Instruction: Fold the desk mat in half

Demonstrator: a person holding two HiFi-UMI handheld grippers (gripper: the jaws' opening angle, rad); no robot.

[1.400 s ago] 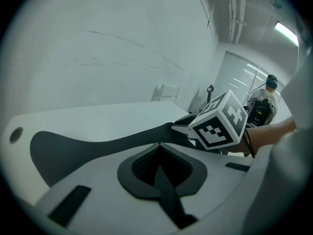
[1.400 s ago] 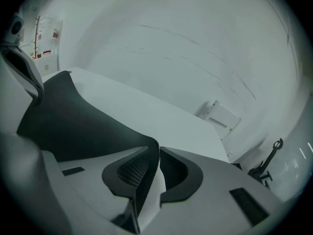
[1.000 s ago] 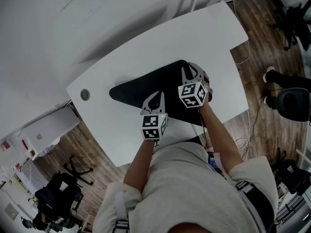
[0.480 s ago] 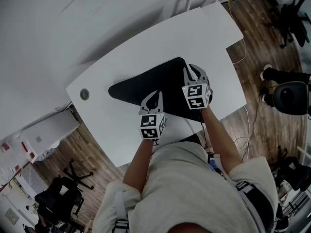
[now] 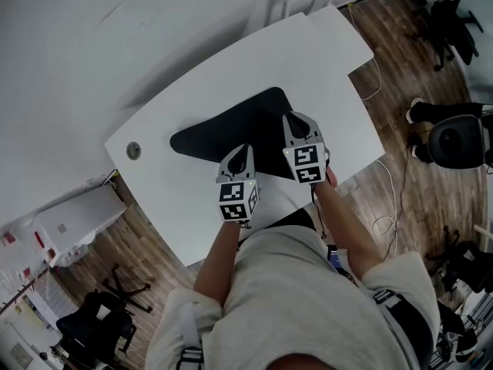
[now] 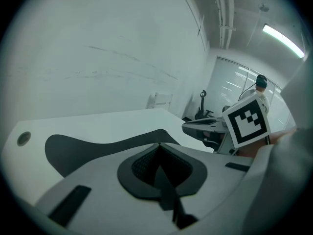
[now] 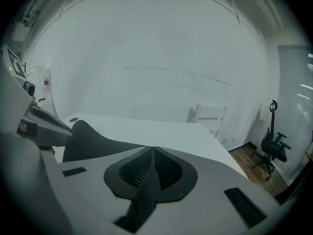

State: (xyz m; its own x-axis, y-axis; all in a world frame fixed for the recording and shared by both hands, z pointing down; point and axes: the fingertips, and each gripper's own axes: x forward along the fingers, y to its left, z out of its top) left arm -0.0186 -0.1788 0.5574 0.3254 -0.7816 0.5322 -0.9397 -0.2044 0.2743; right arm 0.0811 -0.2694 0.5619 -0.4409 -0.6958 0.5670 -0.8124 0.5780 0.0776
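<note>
Your desk mat (image 5: 231, 129) lies across the middle of the bench (image 5: 254, 60), long side running left to right. Your left gripper (image 5: 242, 153) is at the mat's near edge. Your right gripper (image 5: 295, 119) is just to its right, toward the mat's right end. Each has the mat's edge between its fingers (image 7: 220, 180) (the right pair has just been closing on it). A hole (image 5: 134, 151) sits in the bench's left end, apart from the mat. On the floor right of the bench lies a cable (image 5: 375, 91), with a chair (image 5: 458, 141) farther right. A low cabinet (image 5: 73, 214) stands to the left.
</note>
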